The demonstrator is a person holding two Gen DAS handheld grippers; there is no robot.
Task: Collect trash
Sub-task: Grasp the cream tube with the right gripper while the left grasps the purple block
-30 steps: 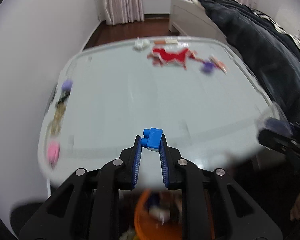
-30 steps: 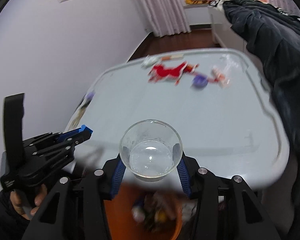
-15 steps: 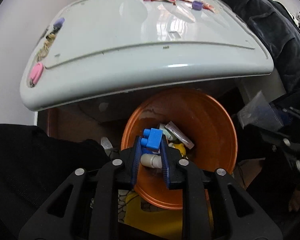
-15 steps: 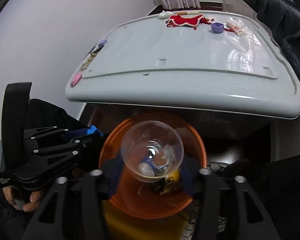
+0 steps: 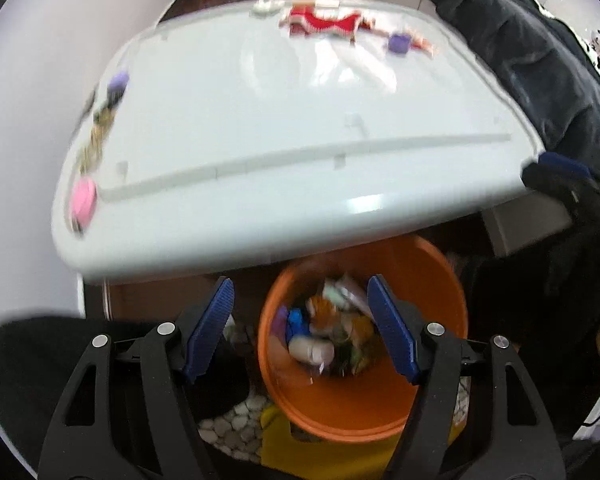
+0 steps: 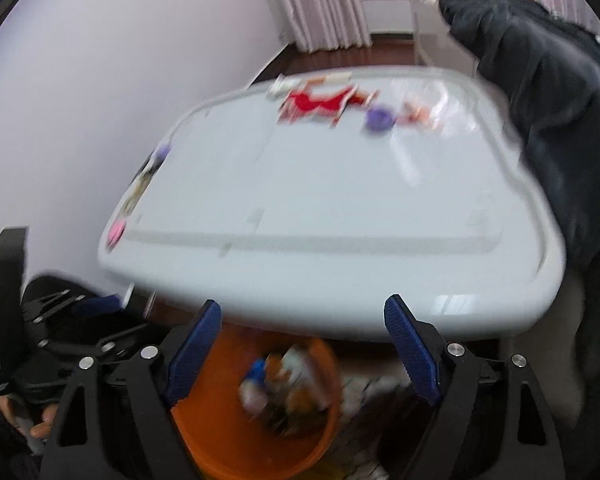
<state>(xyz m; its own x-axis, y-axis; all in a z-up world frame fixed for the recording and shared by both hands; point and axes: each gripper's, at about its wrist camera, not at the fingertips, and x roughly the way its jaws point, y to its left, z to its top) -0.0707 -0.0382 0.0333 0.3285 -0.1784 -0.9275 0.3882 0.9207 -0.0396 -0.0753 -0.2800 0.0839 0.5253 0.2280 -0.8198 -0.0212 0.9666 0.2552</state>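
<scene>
A: Left gripper (image 5: 300, 320) state? Right gripper (image 6: 302, 344)?

B: Both released, nothing between the blue pads; jaws of each have just been opening. Both hang over the orange bin (image 5: 340, 404).

A: Trash location?

B: Inside the bin: blue brick (image 5: 298, 322), white cylinder (image 5: 312, 350), blurred scraps. Clear cup cannot be picked out in the blur.

A: Tabletop (image 5: 284, 148)?

B: At 12 o'clock from the bin. Red cloth (image 5: 324, 24) and purple cup (image 5: 398, 43) at its far edge, 12 to 1 o'clock; pink item (image 5: 83, 200) at 9 o'clock by the left rim. Dark coat (image 5: 540, 68) at 2 o'clock.
</scene>
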